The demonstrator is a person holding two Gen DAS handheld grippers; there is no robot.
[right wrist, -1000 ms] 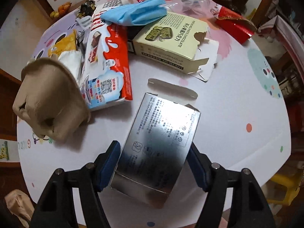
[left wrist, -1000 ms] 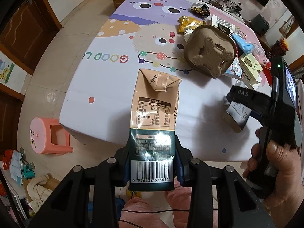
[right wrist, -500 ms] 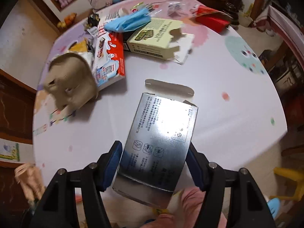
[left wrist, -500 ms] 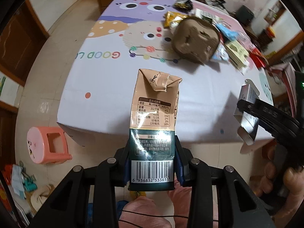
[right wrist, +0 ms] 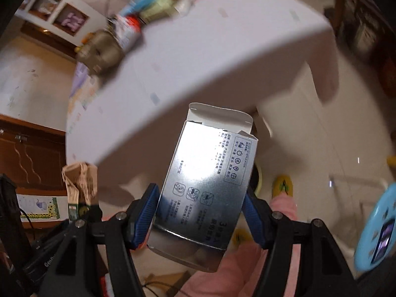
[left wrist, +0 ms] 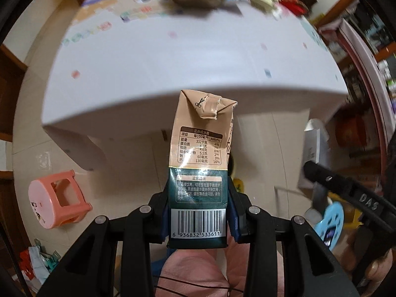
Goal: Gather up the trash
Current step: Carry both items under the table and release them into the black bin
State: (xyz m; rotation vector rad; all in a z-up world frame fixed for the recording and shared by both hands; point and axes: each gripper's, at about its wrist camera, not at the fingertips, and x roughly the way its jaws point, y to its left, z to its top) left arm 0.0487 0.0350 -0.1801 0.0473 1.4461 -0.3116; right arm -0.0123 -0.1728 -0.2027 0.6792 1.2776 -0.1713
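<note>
I am holding the drink carton [left wrist: 198, 173] in my left gripper [left wrist: 198, 212], whose jaws are clenched on the carton's dark green lower end, one blue pad pressing each narrow side just above the barcode. The carton is standing straight out along the fingers, its tan upper half and torn, folded spout pointing away from the camera toward the near edge of the table [left wrist: 173, 57]. It is hanging over the floor tiles in front of the table, not over the tabletop.

My right gripper [right wrist: 200, 212] is grasping the silver box [right wrist: 205, 188]; the blue pads are bearing on its two long edges near the end closest to the camera. The box is lying tilted between the fingers, its printed face toward the lens and its open white flap at the far end, just past the table's rim in this view. From the left wrist camera I am seeing that same box [left wrist: 314, 148] and the black finger holding it at the right edge of the picture, well apart from the carton. From the right wrist camera the carton [right wrist: 79, 185] is showing at the left, beside the right gripper.

Pink trouser fabric [left wrist: 193, 272] is filling the space under both grippers. A pink stool [left wrist: 57, 203] is standing on the floor to the left, and blurred packaging is lying on the far side of the table.
</note>
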